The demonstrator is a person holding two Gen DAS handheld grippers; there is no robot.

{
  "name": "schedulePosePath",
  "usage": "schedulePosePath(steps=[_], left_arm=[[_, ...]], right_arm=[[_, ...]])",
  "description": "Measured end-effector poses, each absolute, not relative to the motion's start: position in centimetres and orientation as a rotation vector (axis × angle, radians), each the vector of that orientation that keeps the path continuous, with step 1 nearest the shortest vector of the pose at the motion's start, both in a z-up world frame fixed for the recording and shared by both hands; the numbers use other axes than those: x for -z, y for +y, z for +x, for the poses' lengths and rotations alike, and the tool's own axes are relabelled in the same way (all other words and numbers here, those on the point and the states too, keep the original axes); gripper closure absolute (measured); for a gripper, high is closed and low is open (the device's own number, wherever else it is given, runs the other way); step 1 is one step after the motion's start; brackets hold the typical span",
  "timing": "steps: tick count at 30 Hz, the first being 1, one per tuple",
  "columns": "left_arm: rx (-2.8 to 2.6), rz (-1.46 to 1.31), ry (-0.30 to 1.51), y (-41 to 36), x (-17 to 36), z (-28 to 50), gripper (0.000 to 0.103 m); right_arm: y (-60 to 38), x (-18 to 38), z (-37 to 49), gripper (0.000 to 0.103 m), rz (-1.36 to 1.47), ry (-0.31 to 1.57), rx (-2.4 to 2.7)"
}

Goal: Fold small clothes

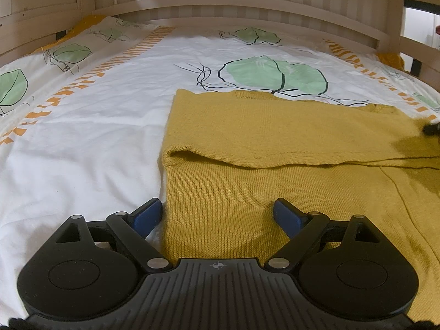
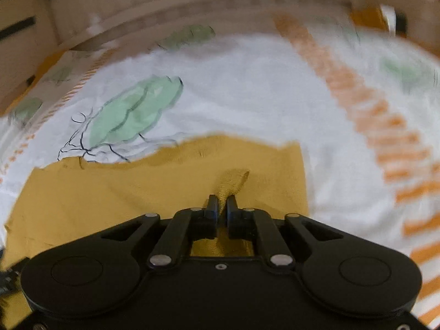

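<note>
A mustard-yellow knitted garment (image 1: 275, 143) lies flat on the bed with one layer folded over it. My left gripper (image 1: 217, 213) is open, low over the garment's near left edge, holding nothing. In the right wrist view, which is blurred by motion, my right gripper (image 2: 222, 205) is shut on a pinched-up fold of the same garment (image 2: 165, 187) near its right edge. A dark blurred tip of the right gripper (image 1: 431, 128) shows at the far right of the left wrist view.
The bed sheet (image 1: 96, 137) is white with green leaf prints and orange striped bands. A wooden bed rail (image 1: 247, 2) curves along the far side, with wooden side rails (image 1: 418, 41) at the right.
</note>
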State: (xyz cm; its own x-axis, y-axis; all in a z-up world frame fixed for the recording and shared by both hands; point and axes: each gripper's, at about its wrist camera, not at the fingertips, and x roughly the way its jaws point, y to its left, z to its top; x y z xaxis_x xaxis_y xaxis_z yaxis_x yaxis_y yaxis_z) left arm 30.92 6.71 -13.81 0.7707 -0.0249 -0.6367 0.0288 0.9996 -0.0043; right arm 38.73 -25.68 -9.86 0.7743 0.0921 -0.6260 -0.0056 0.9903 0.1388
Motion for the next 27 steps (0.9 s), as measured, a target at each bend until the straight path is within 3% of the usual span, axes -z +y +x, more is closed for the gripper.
schedulePosePath(steps=[5, 7, 10, 14, 18, 27], left_arm=[[0.029, 0.006, 0.691, 6.7, 13.8, 30.9, 0.014], [0.029, 0.007, 0.691, 6.7, 13.8, 30.9, 0.014], [0.029, 0.009, 0.694, 6.8, 13.8, 31.0, 0.013], [0.029, 0.008, 0.696, 6.8, 13.7, 31.0, 0.014], [0.034, 0.006, 0.705, 6.8, 13.7, 31.1, 0.014], [0.092, 0.008, 0.781, 7.4, 12.7, 31.1, 0.014]], right_arm=[[-26.5, 10.8, 39.9, 0.086, 0.151, 0.737, -0.001], [-26.6, 11.6, 40.1, 0.067, 0.139, 0.747, 0.023], [-27.3, 11.2, 38.9, 0.051, 0.194, 0.721, 0.037], [-27.7, 10.1, 36.3, 0.046, 0.271, 0.701, 0.029], [-27.5, 9.9, 32.7, 0.027, 0.330, 0.724, 0.002], [-26.9, 10.3, 25.1, 0.024, 0.344, 0.831, 0.017]])
